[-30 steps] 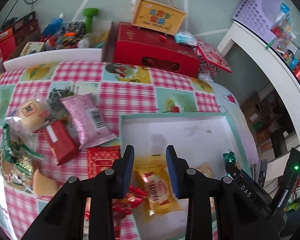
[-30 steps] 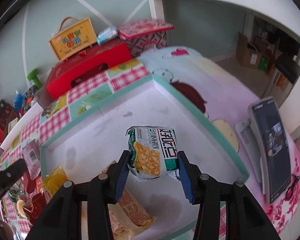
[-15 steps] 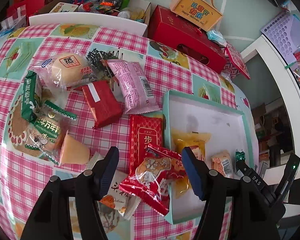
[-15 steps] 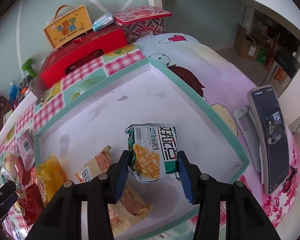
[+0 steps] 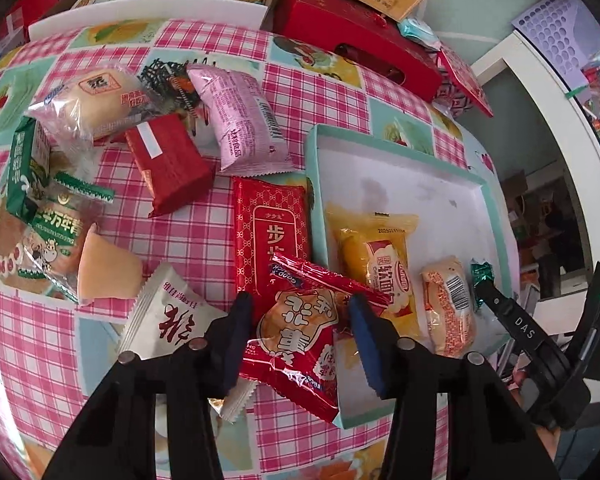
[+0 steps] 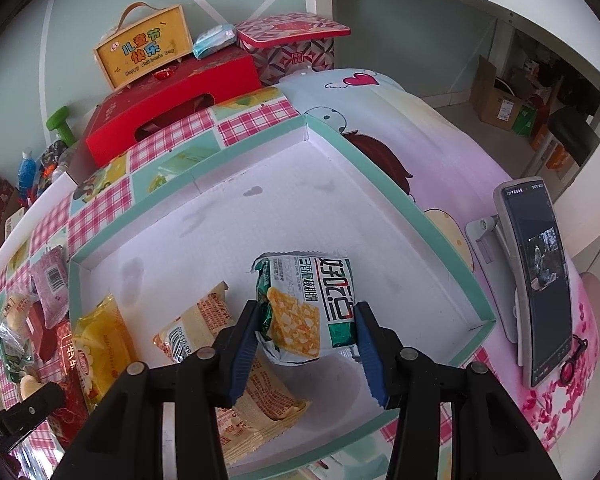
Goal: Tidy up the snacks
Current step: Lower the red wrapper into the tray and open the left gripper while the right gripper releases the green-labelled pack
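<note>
Snacks (image 5: 240,120) are still mostly spread over the checked bench (image 5: 320,92). Only a few sit in the shallow teal-rimmed tray (image 5: 312,168) at its right side, so I judge the sorting to be at an early stage. The right tool (image 6: 308,312) is clamped on a green-and-white packet (image 6: 320,280) and hangs over the near part of the tray floor. It should be let go over bare white floor towards the far corner, not on top of the orange packet (image 6: 204,320) lying just to its left. The left tool (image 5: 298,312) points steeply down at a red packet (image 5: 296,340) that lies askew across the tray's near-left rim, half on the bench. Its jaws have just been closing with that packet between them, and both pads now look to press on its flanks. The film is puffy and slippery, so the grip wants to be firm on the body rather than on the crimped edge. The lift should go straight up, clearing the rim before it swings inward. The long red packet (image 5: 272,228) lies under its top edge and the white packet (image 5: 172,316) is close beside the left finger, and either may be dragged along. A good spot for it is the open floor beyond the yellow packet (image 5: 376,276).
</note>
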`<state>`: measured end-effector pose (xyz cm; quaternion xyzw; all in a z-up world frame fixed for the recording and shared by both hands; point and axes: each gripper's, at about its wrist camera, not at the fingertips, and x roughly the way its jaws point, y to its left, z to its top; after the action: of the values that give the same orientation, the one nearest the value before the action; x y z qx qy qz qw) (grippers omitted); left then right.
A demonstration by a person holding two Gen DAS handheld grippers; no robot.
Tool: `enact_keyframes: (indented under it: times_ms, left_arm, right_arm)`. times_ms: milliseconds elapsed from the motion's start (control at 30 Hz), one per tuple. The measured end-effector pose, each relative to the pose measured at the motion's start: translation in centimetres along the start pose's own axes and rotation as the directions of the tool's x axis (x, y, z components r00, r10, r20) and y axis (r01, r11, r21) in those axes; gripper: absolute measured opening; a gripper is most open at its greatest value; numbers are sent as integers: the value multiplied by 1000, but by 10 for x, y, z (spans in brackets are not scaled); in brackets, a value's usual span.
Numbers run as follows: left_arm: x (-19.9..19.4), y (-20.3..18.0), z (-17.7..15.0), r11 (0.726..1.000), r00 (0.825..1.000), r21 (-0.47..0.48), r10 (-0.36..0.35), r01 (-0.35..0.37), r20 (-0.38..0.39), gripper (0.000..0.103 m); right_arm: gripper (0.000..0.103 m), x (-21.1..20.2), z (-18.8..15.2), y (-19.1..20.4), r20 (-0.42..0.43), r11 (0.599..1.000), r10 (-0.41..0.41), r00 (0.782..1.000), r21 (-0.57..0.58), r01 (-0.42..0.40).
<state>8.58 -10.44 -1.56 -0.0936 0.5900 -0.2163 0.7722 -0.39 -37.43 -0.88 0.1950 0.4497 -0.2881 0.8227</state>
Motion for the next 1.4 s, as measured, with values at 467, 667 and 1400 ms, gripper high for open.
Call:
enact_keyframes:
  times_ms: [467,667,1400]
  left_arm:
    - [-3,-2,-2,998,998,25,-52,52,-19,74]
    - [5,-14,-11,992,998,113,59,-56,-25,72]
    - [12,-72,12,952,991,290,71,-102,118,53]
  right_arm:
    - [50,1,0,1,-4,1000,-2,1000,-2,2]
    - [50,2,0,1,-7,1000,1,1000,3,-1]
    - [50,1,0,-4,-10,1000,12,1000,28,-12]
